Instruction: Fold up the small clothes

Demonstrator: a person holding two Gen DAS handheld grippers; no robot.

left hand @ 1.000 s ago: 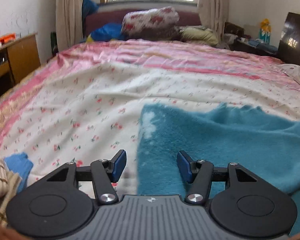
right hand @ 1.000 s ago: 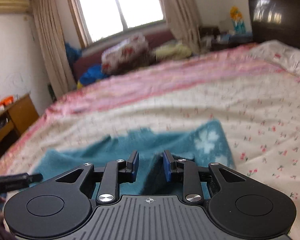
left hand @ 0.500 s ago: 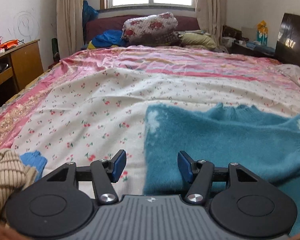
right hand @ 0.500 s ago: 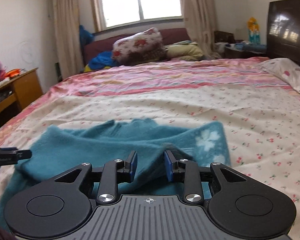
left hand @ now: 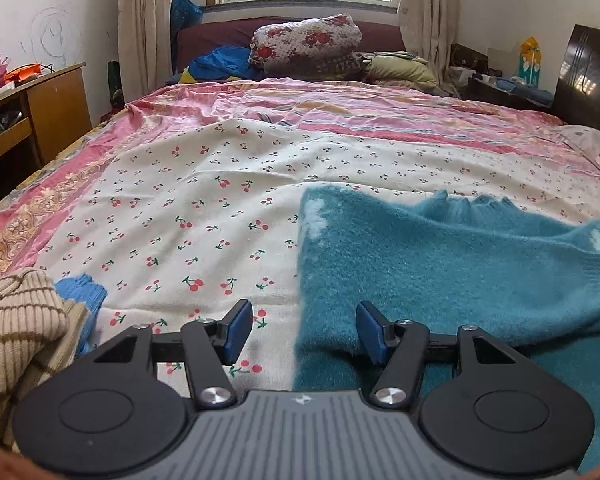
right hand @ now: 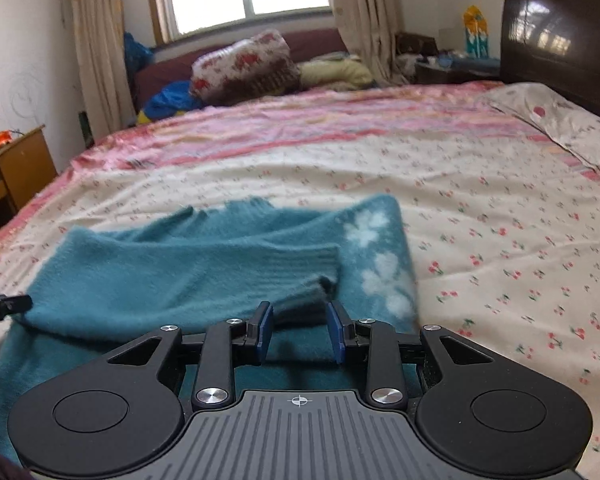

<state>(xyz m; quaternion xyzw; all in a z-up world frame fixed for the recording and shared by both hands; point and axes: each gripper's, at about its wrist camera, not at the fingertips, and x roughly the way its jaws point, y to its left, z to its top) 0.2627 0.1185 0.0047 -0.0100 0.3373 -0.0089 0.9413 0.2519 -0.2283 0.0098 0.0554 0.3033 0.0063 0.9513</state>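
A fuzzy teal sweater (left hand: pixel 440 264) with white flower marks lies on the bed, a sleeve folded across its body (right hand: pixel 188 268). My left gripper (left hand: pixel 304 332) is open and empty, low over the sweater's left edge. My right gripper (right hand: pixel 300 332) is open just behind the sleeve's ribbed cuff (right hand: pixel 312 280), which lies on the sweater. The tip of the left gripper shows at the far left of the right wrist view (right hand: pixel 4 304).
The bed has a cherry-print sheet (left hand: pixel 204 208) and pink stripes further back. A beige striped knit (left hand: pixel 16 320) and a blue garment (left hand: pixel 80 292) lie at the left. A pillow (right hand: pixel 564 128), dark headboard (right hand: pixel 560 32) and wooden desk (left hand: pixel 40 108) border the bed.
The right gripper carried the sleeve across the sweater, then opened and let the cuff drop. The left gripper stayed open, nearly still.
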